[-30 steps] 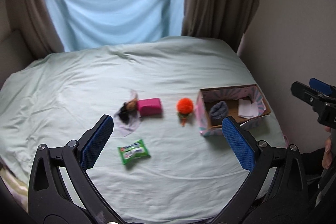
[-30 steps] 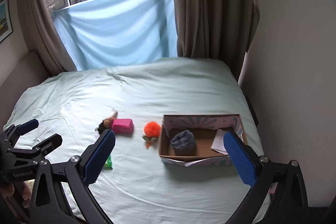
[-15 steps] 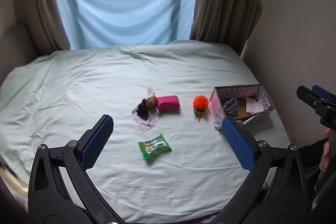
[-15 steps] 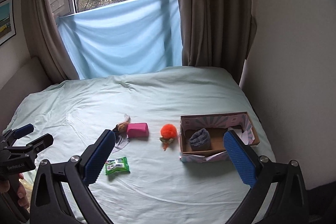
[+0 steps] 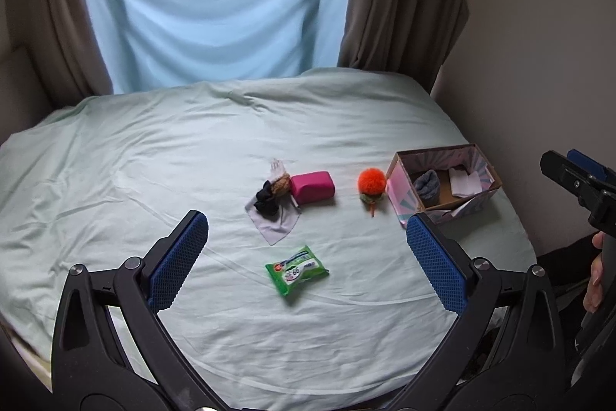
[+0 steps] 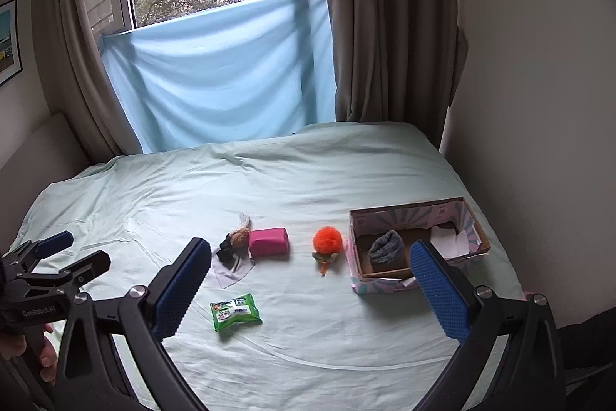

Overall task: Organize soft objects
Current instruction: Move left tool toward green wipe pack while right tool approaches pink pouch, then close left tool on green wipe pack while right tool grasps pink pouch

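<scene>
From your left wrist cam, your left gripper [image 5: 308, 253] is spread wide with nothing between the blue pads, hanging above the pale mint bedsheet [image 5: 154, 160] and touching none of it. The loose stuff sits in a rough row mid-bed: the green plastic wipes packet [image 5: 297, 269] nearest you, then a thin grey cloth [image 5: 274, 220] with a black scrunchie [image 5: 265, 201] and a tan fuzzy scrunchie [image 5: 282, 183] piled on it, a pink rectangular soft block [image 5: 312, 187] touching that pile, and a fluffy orange pom-pom toy [image 5: 372, 182] just beside the open cardboard box with pink and blue printed sides [image 5: 400, 191]. The box looks like your drop-off spot, since a rolled grey knit sock [image 5: 428, 183] and some folded white cloths [image 5: 466, 182] already lie inside, so I'd guess you're partway through. Your right gripper pokes in at the right edge of that view, with a bit of your hand under it. Over on the right wrist cam, your right gripper [image 6: 308, 289] is also gaping and empty, lined up more toward the box, while the left one shows at the far left edge. There's something small and whitish behind the scrunchies [image 6: 244, 219], too tiny to tell what. Everything's well apart from both sets of fingers, so nothing's grabbed yet.
</scene>
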A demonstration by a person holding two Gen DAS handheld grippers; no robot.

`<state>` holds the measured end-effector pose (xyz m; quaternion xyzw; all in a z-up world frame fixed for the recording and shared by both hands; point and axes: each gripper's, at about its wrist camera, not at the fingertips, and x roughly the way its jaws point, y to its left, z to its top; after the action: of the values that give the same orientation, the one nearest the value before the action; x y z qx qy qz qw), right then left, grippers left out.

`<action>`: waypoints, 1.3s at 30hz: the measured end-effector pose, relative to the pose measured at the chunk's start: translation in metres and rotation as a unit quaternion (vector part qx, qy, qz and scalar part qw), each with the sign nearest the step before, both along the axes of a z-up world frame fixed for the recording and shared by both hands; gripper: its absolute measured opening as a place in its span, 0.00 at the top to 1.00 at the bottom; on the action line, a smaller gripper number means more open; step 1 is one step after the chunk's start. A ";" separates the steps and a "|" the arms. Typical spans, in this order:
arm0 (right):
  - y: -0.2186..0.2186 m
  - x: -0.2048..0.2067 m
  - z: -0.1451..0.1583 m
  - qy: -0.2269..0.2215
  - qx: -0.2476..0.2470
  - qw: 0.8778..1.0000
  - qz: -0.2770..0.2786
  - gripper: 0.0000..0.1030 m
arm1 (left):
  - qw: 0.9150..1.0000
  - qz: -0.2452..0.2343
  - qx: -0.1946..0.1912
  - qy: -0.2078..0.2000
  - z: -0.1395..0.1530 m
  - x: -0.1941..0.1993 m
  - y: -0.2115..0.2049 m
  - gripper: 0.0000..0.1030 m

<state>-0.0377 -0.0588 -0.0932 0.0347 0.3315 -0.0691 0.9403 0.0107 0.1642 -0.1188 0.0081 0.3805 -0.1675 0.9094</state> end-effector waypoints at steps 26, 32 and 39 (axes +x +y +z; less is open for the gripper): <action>0.006 0.187 -0.109 0.073 -0.039 0.976 0.202 0.00 | 0.985 -0.086 0.107 0.101 -0.153 0.109 -0.036 0.00; 0.005 0.236 -0.159 0.103 -0.049 0.961 0.251 0.00 | 0.972 -0.138 0.128 0.140 -0.211 0.130 -0.059 0.00; 0.009 0.281 -0.220 0.136 -0.048 0.946 0.289 0.00 | 0.956 -0.188 0.140 0.178 -0.275 0.143 -0.084 0.00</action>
<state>0.2429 -0.0501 -0.3132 -0.1172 0.4485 0.1858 0.8664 0.1536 0.0806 -0.3941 0.1764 0.5475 -0.2795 0.7688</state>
